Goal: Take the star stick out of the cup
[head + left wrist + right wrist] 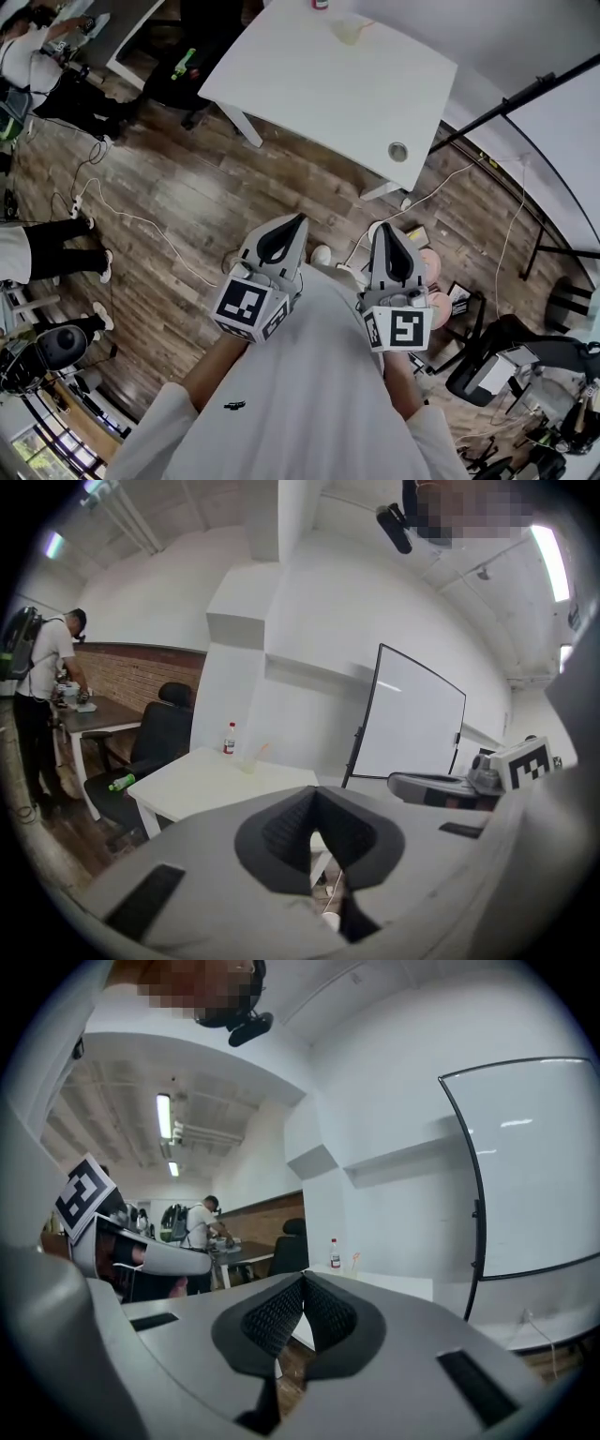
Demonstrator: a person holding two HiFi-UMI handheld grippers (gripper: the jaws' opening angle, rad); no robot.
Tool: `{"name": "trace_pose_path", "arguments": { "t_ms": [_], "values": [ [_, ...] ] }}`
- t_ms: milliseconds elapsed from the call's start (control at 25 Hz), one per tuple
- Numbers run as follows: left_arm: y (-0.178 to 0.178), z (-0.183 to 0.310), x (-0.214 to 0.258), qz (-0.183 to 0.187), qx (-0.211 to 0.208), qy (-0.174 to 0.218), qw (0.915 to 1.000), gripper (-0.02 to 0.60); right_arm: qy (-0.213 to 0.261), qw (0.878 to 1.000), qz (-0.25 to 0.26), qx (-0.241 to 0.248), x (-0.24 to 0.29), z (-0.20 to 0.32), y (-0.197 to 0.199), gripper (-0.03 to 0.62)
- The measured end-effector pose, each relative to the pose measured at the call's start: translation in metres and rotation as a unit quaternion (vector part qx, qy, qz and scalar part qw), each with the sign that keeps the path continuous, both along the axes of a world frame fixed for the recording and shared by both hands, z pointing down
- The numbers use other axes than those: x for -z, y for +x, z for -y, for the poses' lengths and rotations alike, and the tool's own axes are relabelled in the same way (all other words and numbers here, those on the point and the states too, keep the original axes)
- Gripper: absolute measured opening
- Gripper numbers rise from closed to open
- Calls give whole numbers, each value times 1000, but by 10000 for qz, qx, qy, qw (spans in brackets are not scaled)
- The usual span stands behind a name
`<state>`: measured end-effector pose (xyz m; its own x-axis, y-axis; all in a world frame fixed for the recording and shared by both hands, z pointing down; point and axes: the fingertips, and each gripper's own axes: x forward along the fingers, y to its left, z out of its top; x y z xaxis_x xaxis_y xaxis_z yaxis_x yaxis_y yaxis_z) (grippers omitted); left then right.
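The left tongs point(300, 219) and right tongs point(387, 228) are hanging pressed together, empty, well short of the table point(319, 89), at whose far edge the star stick point(260, 752) is leaning in the cup point(345, 33), probably light and thin, best pinched near its top.

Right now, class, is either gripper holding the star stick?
No: left gripper and right gripper are both shut on nothing, well short of the cup.
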<state>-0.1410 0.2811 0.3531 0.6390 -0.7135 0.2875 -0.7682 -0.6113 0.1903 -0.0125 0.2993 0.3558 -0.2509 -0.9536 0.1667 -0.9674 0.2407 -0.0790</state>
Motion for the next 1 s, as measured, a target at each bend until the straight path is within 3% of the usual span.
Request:
{"name": "trace_pose_path", "arguments": {
  "t_ms": [520, 1000],
  "values": [
    [15, 45, -2, -29, -79, -92, 9999, 14, -40, 9998, 178, 88, -2, 38, 1, 0],
    [13, 198, -13, -108, -310, -426, 9986, 14, -167, 9996, 196, -101, 0, 198, -10, 0]
  ]
}}
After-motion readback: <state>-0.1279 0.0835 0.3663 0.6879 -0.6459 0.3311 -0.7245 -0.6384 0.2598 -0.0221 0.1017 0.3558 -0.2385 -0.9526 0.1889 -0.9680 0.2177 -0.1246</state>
